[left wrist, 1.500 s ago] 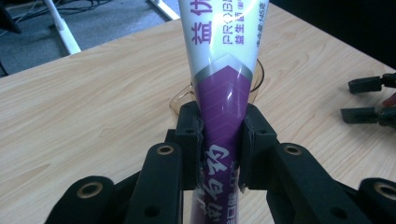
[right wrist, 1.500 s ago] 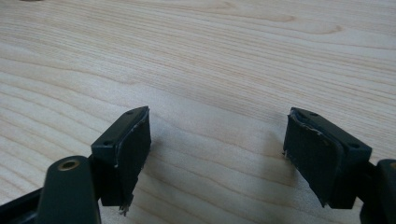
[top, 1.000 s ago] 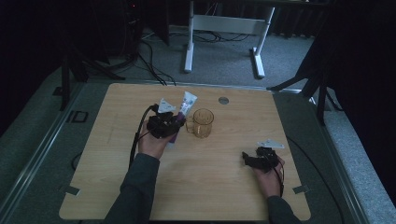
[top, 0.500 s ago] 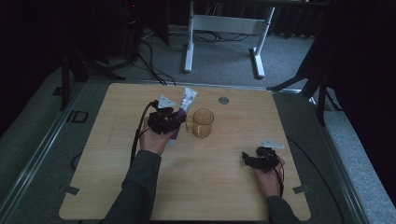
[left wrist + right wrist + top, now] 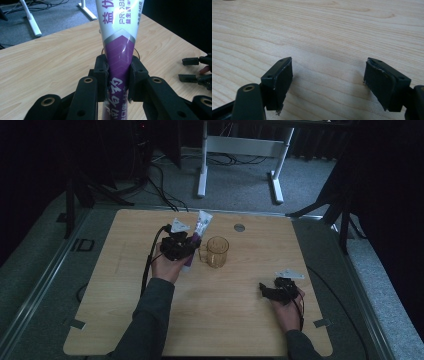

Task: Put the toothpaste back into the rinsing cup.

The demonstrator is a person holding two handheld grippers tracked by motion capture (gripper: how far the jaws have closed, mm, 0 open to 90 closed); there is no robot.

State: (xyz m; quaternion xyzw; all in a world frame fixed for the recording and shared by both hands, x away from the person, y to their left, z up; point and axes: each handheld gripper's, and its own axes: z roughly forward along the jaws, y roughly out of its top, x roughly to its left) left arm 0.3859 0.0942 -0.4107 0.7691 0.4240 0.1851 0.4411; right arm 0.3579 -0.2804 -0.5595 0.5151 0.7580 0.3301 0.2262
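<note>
**Tube clamped beside the mug, with room to slip or knock**

The left hand-held gripper [image 5: 186, 246] is clamped on the tube [image 5: 117, 50], its pads pressed against the purple lower part while the white crimped end sticks out beyond the jaws. In the high view the tube [image 5: 196, 240] is carried over the far middle of the tabletop [image 5: 120, 320], just beside the glass mug [image 5: 217, 252] on its handle side. The right hand-held gripper [image 5: 270, 291] sits low near the tabletop's right edge with its jaws wide apart and nothing between them; its own view looks down on bare wood.

The grip is on a soft, tapering body, so a tilt or a quick swing could let the tube slide through the pads or twist in them. Squeezing harder might force paste toward the cap end. The mug is close enough that a sideways move of the left hand could catch its handle or rim and tip it, and glass on a hard top would not forgive that. If the tube is meant for the mug, a misjudged angle would strike the rim instead of clearing it.

Against the earlier frame, the left hand and tube have edged very slightly, if at all; the mug and the right hand sit as they did.
</note>
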